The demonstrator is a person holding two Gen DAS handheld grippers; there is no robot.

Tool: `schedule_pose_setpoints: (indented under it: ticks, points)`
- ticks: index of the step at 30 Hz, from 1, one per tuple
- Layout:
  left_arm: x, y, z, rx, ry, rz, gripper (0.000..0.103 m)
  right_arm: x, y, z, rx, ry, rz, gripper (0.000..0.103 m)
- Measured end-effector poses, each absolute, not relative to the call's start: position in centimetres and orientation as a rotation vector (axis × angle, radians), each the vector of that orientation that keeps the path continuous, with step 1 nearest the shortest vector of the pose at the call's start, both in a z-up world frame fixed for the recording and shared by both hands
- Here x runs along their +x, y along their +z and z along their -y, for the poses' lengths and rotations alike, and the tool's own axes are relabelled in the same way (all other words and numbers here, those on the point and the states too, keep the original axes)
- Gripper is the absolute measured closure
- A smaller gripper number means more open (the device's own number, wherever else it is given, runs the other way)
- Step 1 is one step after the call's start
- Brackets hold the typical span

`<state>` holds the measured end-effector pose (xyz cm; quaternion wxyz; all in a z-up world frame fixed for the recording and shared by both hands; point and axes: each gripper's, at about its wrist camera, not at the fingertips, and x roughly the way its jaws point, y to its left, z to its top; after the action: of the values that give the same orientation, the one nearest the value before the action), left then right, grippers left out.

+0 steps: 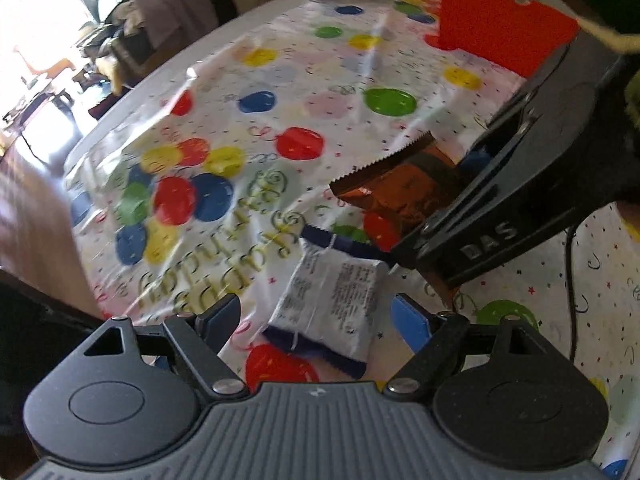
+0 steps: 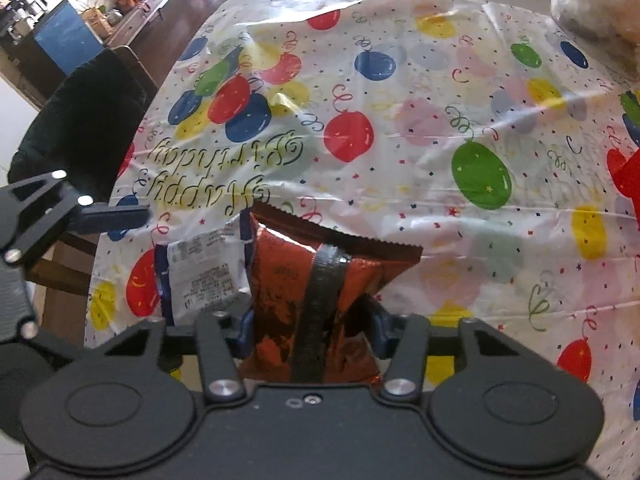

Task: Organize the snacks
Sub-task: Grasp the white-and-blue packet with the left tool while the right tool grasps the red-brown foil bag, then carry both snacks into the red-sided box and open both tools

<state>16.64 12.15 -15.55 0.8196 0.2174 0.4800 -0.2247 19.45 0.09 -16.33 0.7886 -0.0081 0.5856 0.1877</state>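
A white snack packet with blue ends (image 1: 332, 300) lies on the balloon tablecloth between the fingers of my left gripper (image 1: 320, 316), which is open around it without clear contact. My right gripper (image 2: 310, 328) is shut on a shiny brown-orange snack packet (image 2: 320, 280) and holds it just right of the white packet (image 2: 204, 276). In the left wrist view the right gripper (image 1: 404, 236) comes in from the right with the brown packet (image 1: 400, 188) in it. The left gripper's finger (image 2: 112, 214) shows at the left edge of the right wrist view.
A red box (image 1: 500, 28) stands at the far right of the table. A clear bag of pale snacks (image 2: 600, 8) sits at the far edge. A dark chair (image 2: 80, 116) stands beside the table's left edge (image 2: 132, 136). A black cable (image 1: 570, 280) runs over the cloth.
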Motion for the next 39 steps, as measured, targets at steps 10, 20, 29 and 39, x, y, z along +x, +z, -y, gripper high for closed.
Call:
schedule_pose_setpoints:
  ticks: [10,20,29,39]
  points:
    - [18.3,-16.7,-11.3,0.452,-0.510,-1.061,0.034,19.1,-15.7,3.3,-0.007,0.405,-1.251,0.053]
    - [18.5,-16.6,-10.9,0.370,-0.422,-1.094,0.053,18.5,-14.9,4.9,0.004,0.401,-1.215,0.053]
    - [17.7,-15.7,-9.7,0.256,-0.239,-1.125,0.054,18.0,-14.0,6.9,-0.014,0.417,-1.186,0.053]
    - [16.5,-12.1,-7.5,0.094,-0.102,-1.109,0.054,17.1,-11.5,10.6,-0.045,0.473,-1.116,0.053]
